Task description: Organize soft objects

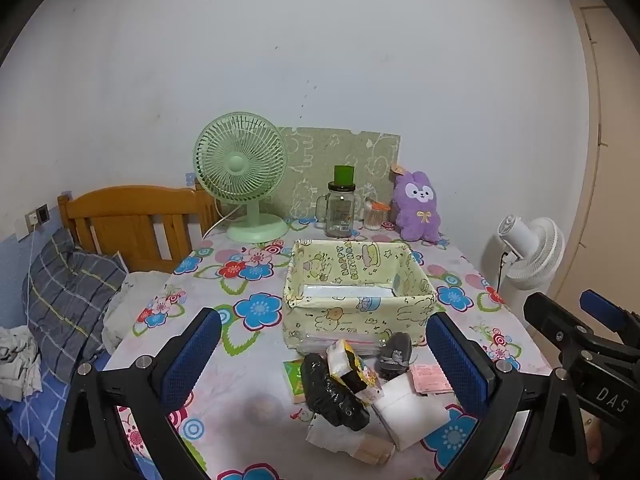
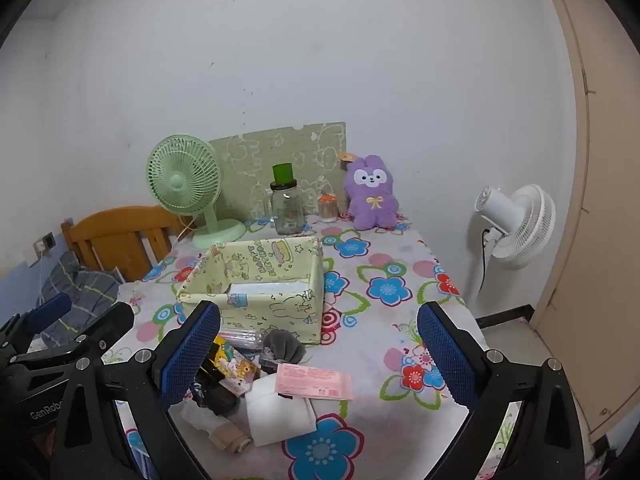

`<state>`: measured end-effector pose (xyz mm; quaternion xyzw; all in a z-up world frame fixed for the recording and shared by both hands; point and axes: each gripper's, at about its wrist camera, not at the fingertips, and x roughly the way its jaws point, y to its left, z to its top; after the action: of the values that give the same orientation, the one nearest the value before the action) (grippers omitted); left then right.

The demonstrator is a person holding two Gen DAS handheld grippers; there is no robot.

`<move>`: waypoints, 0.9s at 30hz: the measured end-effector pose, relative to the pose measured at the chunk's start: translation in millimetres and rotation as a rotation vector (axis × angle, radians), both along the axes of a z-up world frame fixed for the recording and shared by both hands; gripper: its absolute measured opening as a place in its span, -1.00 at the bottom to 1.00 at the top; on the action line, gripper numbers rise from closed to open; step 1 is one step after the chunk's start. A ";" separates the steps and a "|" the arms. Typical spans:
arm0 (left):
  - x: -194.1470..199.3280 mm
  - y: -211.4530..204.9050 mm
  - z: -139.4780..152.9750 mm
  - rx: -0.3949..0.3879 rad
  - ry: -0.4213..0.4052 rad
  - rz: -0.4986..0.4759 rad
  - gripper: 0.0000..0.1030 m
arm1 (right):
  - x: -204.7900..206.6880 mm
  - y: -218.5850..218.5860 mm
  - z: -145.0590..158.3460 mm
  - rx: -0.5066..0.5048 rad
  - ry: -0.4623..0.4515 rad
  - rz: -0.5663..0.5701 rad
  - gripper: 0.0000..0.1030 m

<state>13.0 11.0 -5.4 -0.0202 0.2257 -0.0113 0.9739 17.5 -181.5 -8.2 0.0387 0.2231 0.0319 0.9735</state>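
A pale yellow cartoon-print fabric box point(image 1: 348, 320) point(image 2: 280, 312) stands mid-table, holding nothing but a white liner. In front of it lies a pile of soft things: a black plastic bundle point(image 1: 334, 394), a folded white cloth point(image 1: 412, 408) point(image 2: 280, 412), a grey sock point(image 1: 394, 354) point(image 2: 280, 346), a pink packet point(image 2: 314, 386), a yellow cartoon packet point(image 1: 352, 372) and a beige roll point(image 2: 232, 440). My left gripper point(image 1: 324, 360) hovers open above the pile, touching nothing. My right gripper point(image 2: 318, 356) is open too, just to the right of it, above the white cloth.
At the back of the flowered tablecloth point(image 1: 248, 272) stand a green desk fan point(image 1: 240, 168), a glass jar point(image 1: 340, 208), a small cotton-swab jar point(image 1: 375, 216) and a purple plush point(image 1: 418, 204). A white floor fan point(image 2: 516, 224) is off the right edge. A bed with a pillow point(image 1: 68, 292) lies left.
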 end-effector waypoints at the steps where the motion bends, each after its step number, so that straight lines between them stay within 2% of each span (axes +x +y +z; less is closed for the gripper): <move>1: 0.4 -0.3 -0.3 0.001 0.000 0.000 1.00 | -0.5 -0.5 0.1 0.000 -0.002 -0.003 0.94; 17: -0.5 -1.8 -2.4 0.000 0.009 -0.001 1.00 | -1.3 -2.0 0.7 -0.022 -0.020 -0.031 0.94; 19: -1.1 -2.4 -2.4 0.001 0.007 -0.002 1.00 | -2.3 -1.1 0.2 -0.056 -0.001 -0.029 0.94; 27: -0.5 -2.9 -2.8 0.004 0.005 -0.003 1.00 | -2.1 -1.5 0.8 -0.057 0.038 -0.038 0.94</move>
<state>12.5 8.1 -8.3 -0.0179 0.2284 -0.0121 0.9733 15.4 -183.0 -7.4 0.0159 0.2417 0.0064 0.9702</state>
